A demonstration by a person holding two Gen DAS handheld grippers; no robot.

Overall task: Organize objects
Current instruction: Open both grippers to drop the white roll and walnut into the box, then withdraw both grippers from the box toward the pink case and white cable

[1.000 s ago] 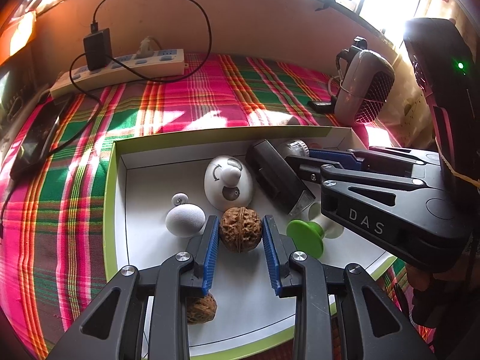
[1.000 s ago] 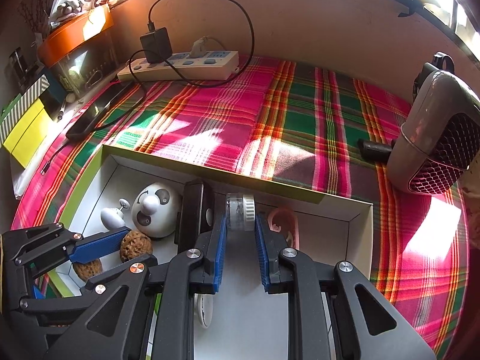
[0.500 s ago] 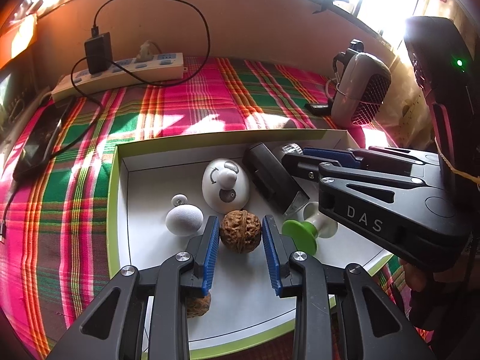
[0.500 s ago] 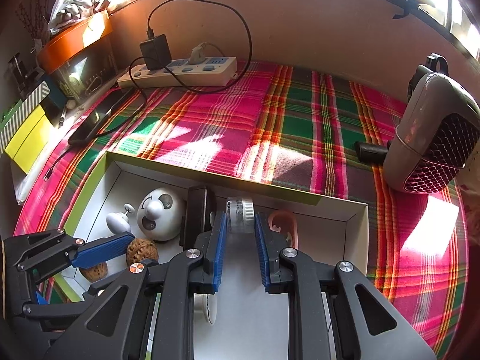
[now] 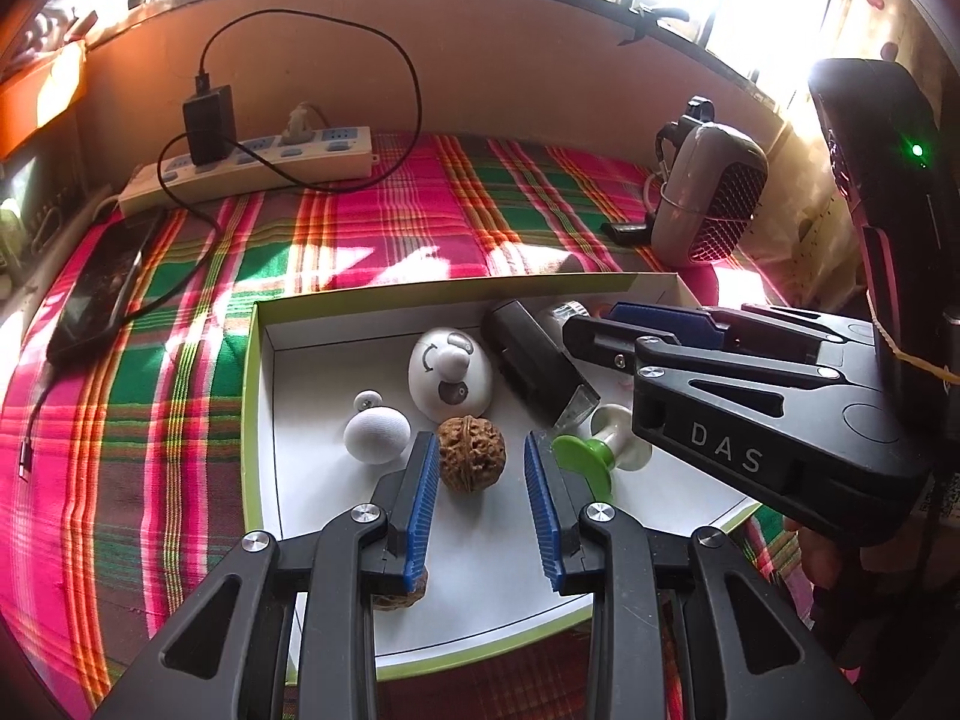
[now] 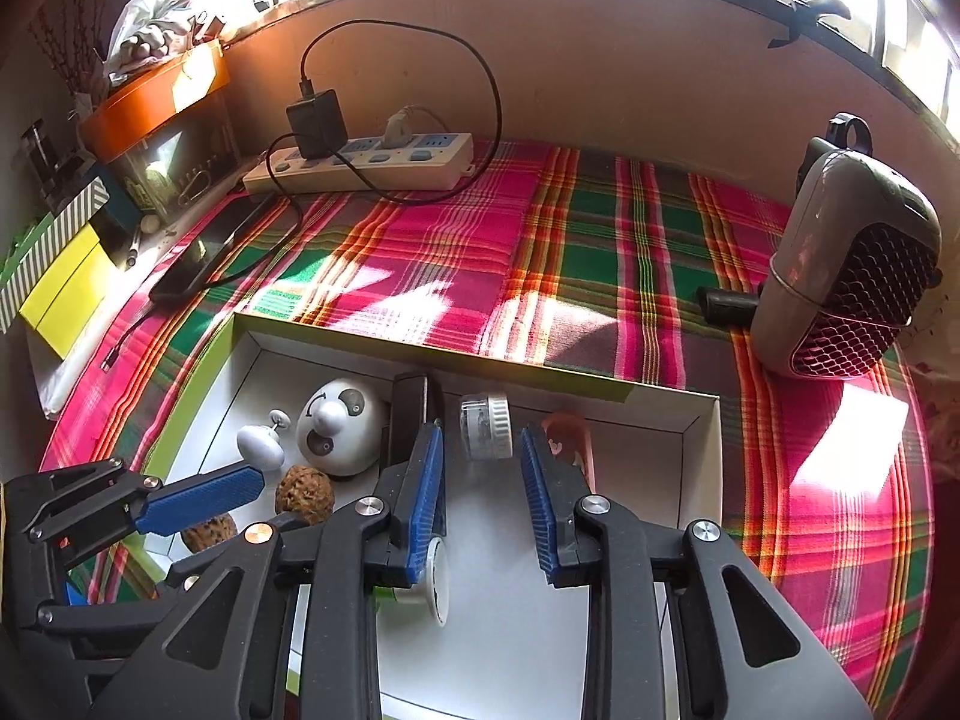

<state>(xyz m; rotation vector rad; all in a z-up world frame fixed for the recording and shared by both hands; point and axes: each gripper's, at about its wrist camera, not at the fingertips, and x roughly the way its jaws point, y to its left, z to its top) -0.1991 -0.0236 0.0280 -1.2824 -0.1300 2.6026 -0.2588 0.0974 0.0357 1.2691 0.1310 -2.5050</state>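
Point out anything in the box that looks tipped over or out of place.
The green suction-cup knob lies on its side in the white box, and the black rectangular device lies slanted across the floor. Nothing looks spilled or broken.

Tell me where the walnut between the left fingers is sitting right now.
In the left wrist view the walnut lies on the white box floor, in front of the panda-faced dome, with the white knob on its left.
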